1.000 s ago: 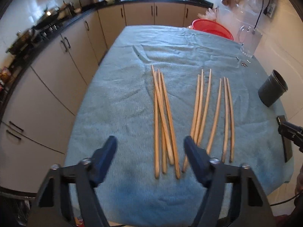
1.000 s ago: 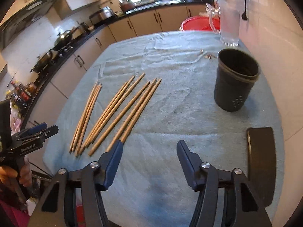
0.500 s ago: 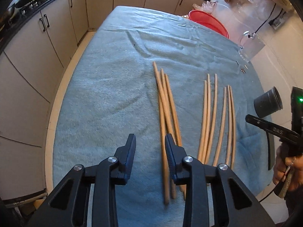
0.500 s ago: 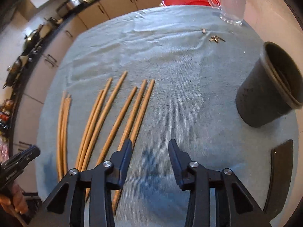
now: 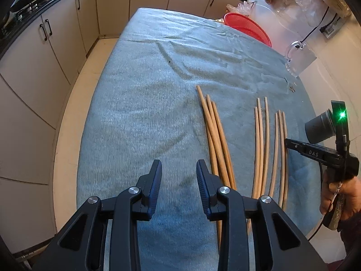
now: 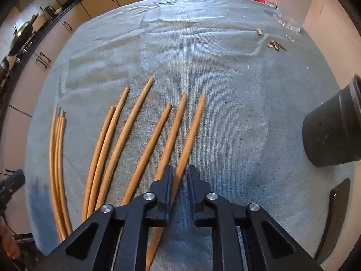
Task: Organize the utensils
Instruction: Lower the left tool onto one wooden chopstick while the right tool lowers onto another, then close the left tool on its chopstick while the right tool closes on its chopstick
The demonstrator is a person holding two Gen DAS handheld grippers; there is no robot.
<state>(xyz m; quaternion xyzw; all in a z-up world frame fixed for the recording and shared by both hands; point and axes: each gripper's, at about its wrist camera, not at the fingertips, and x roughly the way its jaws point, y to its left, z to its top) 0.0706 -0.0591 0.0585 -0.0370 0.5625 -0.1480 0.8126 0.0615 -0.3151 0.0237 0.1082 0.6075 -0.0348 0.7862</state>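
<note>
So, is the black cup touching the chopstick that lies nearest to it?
Apart. The right wrist view shows a wide strip of bare blue towel between the black cup and the nearest chopstick.

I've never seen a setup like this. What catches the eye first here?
Probably the wooden chopsticks fanned out in loose groups on a blue-grey towel. The right gripper has its fingers on either side of the rightmost stick's near end, and a dark cup stands at the right.
</note>
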